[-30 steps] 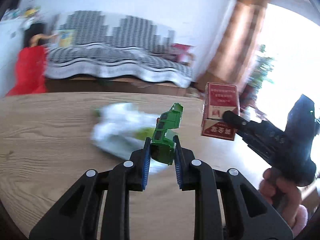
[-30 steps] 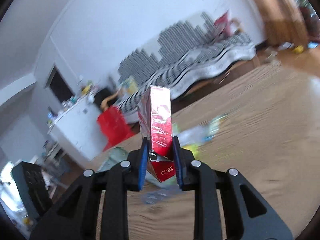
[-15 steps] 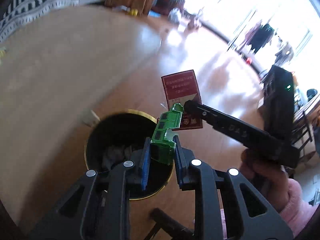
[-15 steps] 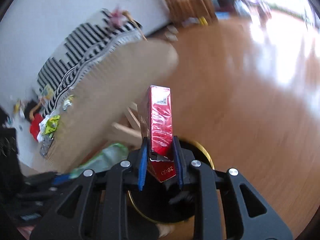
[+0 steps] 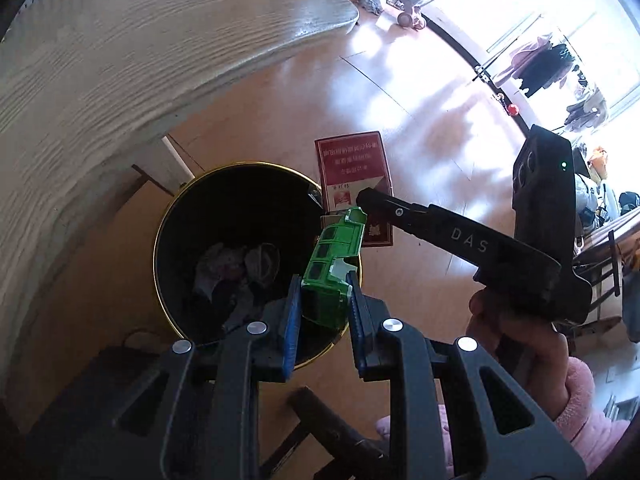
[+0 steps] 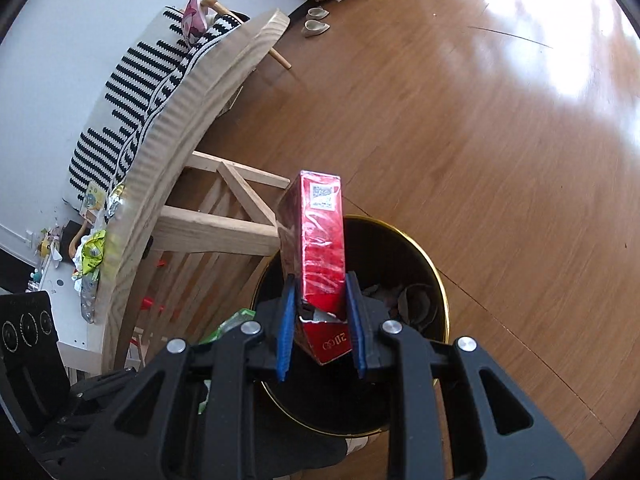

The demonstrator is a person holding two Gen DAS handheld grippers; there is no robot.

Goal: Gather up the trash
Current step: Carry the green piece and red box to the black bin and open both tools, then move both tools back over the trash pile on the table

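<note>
My left gripper (image 5: 322,308) is shut on a green toy truck (image 5: 332,268), held over the near right rim of a black bin with a gold rim (image 5: 168,216). The bin stands on the floor and has crumpled trash (image 5: 236,268) at its bottom. My right gripper (image 6: 320,312) is shut on a red cigarette pack (image 6: 320,240), upright above the same bin (image 6: 436,276). In the left wrist view the right gripper (image 5: 366,202) holds the pack (image 5: 352,164) just past the bin's far right rim. The green truck (image 6: 228,324) peeks in at the lower left of the right wrist view.
A wooden table (image 5: 120,40) overhangs the bin on the left; its leg frame (image 6: 216,224) stands beside the bin. Wrappers (image 6: 92,256) lie on the table's far end. A hand with a pink sleeve (image 5: 520,336) holds the right gripper. Open wood floor (image 6: 500,140) lies to the right.
Both grippers swung off the tabletop and down to the bin on the floor, still holding the truck and the pack. Over the last half second they only settled a little closer.
</note>
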